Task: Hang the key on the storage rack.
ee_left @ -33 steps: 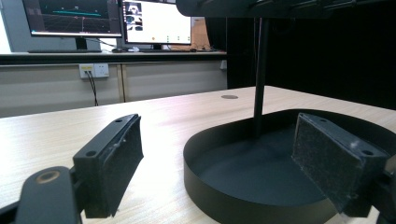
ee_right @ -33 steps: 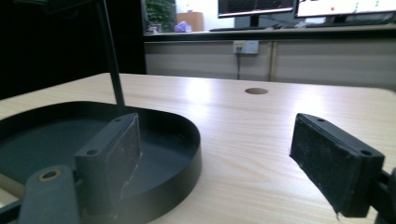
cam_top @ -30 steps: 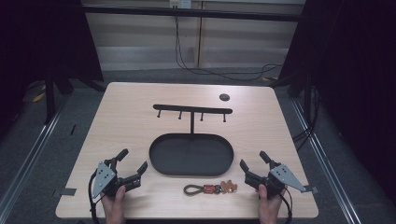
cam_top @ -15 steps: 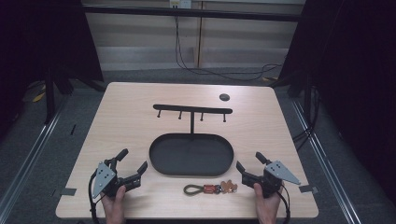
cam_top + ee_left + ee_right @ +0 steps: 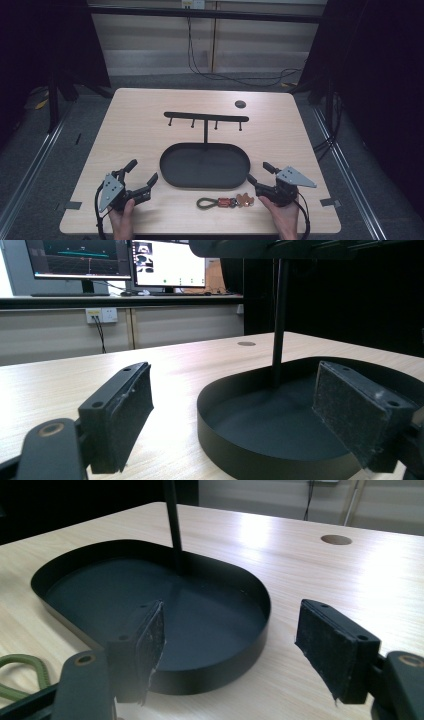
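A black oval tray with an upright pole and a hooked crossbar stands mid-table. In front of it lies a keychain with a green cord loop and orange-red charms. My left gripper rests at the front left, open and empty, pointing at the tray. The right gripper is at the front right, just right of the keychain. Its jaws have just been closing but stand open, with nothing between them. The green cord shows to the left of its left jaw.
A round cable hole sits in the table's far right part. Dark curtains flank the table, and cables lie on the floor behind it. Monitors stand beyond the far edge. The person's hands are at the front edge.
The right gripper has shifted a little to the left, closer to the keychain and the tray's end. The left gripper has kept still.
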`<state>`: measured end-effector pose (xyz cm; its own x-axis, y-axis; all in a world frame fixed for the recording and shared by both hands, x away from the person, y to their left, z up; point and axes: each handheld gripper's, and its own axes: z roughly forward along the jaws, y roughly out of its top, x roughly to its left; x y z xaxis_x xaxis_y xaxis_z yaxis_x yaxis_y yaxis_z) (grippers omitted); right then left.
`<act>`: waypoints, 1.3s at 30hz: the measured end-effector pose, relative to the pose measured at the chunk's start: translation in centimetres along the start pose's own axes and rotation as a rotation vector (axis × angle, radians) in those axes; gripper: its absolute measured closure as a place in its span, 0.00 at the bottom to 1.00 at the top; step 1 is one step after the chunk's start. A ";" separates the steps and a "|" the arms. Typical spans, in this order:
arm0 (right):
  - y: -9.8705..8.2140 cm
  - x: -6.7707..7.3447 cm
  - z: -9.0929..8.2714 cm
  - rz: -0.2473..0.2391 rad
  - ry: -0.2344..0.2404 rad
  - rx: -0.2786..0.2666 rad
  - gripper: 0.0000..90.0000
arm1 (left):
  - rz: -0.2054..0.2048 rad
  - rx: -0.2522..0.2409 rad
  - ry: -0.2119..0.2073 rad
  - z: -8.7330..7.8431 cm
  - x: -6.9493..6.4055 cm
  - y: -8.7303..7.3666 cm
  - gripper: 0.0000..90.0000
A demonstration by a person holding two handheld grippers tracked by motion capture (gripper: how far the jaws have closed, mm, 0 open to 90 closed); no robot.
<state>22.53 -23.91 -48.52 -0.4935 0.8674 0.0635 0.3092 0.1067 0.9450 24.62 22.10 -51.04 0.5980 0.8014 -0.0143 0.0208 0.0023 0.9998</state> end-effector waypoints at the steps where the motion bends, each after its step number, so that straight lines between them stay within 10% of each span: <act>1: 0.0 0.0 0.0 0.000 0.000 0.000 0.29 | 0.000 0.000 0.000 0.0 0.0 0.0 0.18; 20: 2.7 1.6 1.6 -0.011 0.188 0.111 0.45 | -0.001 -0.003 -0.003 0.0 0.0 0.0 0.18; 27: 3.5 2.6 2.4 -0.039 0.186 0.125 0.52 | 0.005 0.001 -0.005 0.0 0.0 0.0 0.18; 39: 7.0 4.0 3.1 -0.087 0.282 0.312 0.57 | 0.003 0.001 -0.007 0.0 0.0 0.0 0.17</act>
<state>25.21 -18.19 -42.66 -0.7181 0.6865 0.1145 0.4667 0.3530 0.8109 24.60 22.14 -51.05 0.6035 0.7973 -0.0119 0.0198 -0.0001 0.9998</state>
